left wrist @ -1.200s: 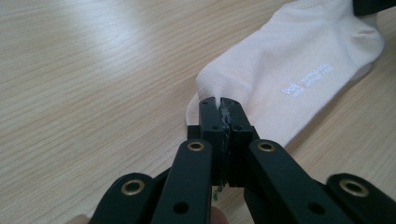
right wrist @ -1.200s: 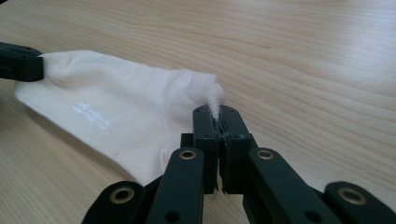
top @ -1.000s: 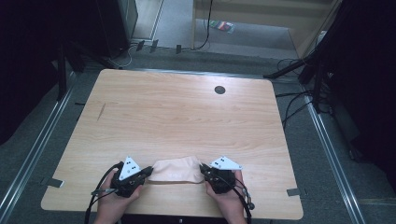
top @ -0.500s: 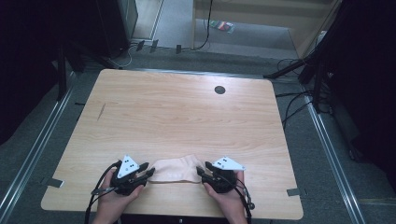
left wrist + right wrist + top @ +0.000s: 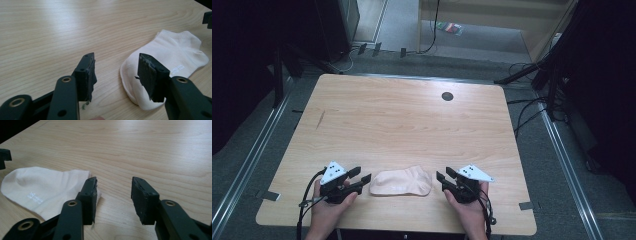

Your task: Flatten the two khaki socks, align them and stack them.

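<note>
1. Near the table's (image 5: 412,120) front edge lies a pale sock (image 5: 401,182), flat on bare wood with nothing on or against it; a dark round hole (image 5: 447,96) sits well away toward the far side.
2. The sock's long axis runs left to right, between the two grippers.
3. The left gripper (image 5: 360,179) rests just beside one end, its jaws just opened and spread, nothing between them.
4. The right gripper (image 5: 443,177) sits near the other end, jaws apart though just narrowed, holding nothing.
</note>
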Demonstrator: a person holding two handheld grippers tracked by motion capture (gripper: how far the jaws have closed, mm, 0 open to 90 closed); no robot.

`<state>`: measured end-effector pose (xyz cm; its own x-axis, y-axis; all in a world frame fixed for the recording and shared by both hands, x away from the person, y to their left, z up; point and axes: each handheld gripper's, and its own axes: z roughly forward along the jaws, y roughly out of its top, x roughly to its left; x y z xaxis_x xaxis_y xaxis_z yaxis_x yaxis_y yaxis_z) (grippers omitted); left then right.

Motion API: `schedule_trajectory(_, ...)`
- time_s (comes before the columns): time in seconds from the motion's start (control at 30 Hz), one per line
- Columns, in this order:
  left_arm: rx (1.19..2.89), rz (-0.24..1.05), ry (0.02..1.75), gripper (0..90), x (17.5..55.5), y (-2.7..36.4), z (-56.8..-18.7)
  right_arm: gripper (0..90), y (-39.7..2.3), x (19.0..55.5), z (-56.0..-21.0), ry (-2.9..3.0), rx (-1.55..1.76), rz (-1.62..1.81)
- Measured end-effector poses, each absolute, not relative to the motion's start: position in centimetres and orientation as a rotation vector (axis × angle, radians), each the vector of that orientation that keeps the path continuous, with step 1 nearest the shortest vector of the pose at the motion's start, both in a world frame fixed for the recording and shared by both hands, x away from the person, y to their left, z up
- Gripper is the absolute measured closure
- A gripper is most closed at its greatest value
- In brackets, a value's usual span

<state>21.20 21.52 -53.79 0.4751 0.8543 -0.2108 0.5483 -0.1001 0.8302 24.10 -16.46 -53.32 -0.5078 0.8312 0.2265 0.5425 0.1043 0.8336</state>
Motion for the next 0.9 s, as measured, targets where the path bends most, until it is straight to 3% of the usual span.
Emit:
schedule_trajectory(0.33,1.686,0.438,1.267,57.1,21.7,24.9,-53.7,64.9,-18.1,24.7,-53.4,2.034,1.426,1.360)
schedule_trajectory(0.47,1.654,0.354,1.224,67.8,21.7,25.7,-53.7,76.1,-18.4,24.6,-53.6,2.055,1.445,1.376)
schedule_trajectory(0.57,1.691,0.292,1.138,79.4,21.6,24.8,-53.6,89.0,-17.8,24.3,-53.7,2.107,1.437,1.383)
schedule_trajectory(0.73,1.786,0.244,1.010,89.4,21.1,21.2,-53.7,90.0,-16.2,23.8,-54.1,2.208,1.439,1.353)
schedule_trajectory(0.9,1.913,0.278,1.021,90.0,21.3,18.5,-54.6,90.0,-14.8,23.6,-54.9,2.262,1.427,1.263)
